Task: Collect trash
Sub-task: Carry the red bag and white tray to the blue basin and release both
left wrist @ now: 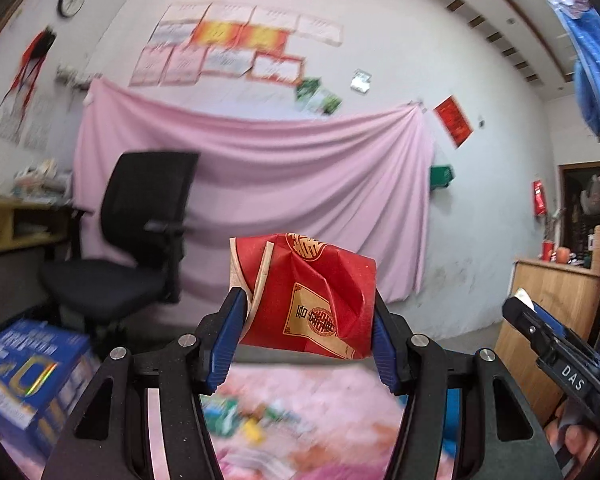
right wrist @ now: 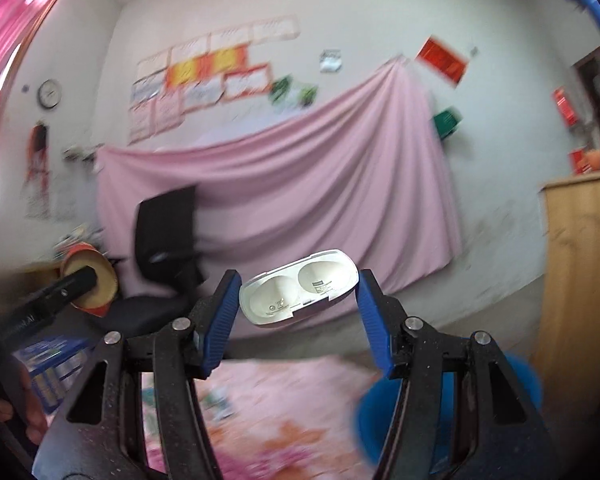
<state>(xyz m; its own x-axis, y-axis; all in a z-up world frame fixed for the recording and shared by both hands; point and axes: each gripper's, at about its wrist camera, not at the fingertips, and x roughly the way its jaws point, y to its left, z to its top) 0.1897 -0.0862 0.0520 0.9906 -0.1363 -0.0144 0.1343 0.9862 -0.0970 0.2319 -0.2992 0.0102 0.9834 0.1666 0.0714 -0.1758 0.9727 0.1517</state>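
Before pink drape [right wrist: 284,184], white tray [right wrist: 300,294] crosswise between right claw [right wrist: 298,300] pads.

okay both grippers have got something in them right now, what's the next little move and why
Probably carry the right hand-held gripper down and to the right over the blue bin and open it there. It holds the white plastic tray up in the air, while the bin's rim shows just below its right finger. The left hand-held gripper, clamped on the crumpled red paper cup, could follow.

Pink floral-patterned cloth-covered worktop [left wrist: 340,392] below, blurred; small green and yellow wrappers [left wrist: 240,412] strewn near its far edge, details unclear.
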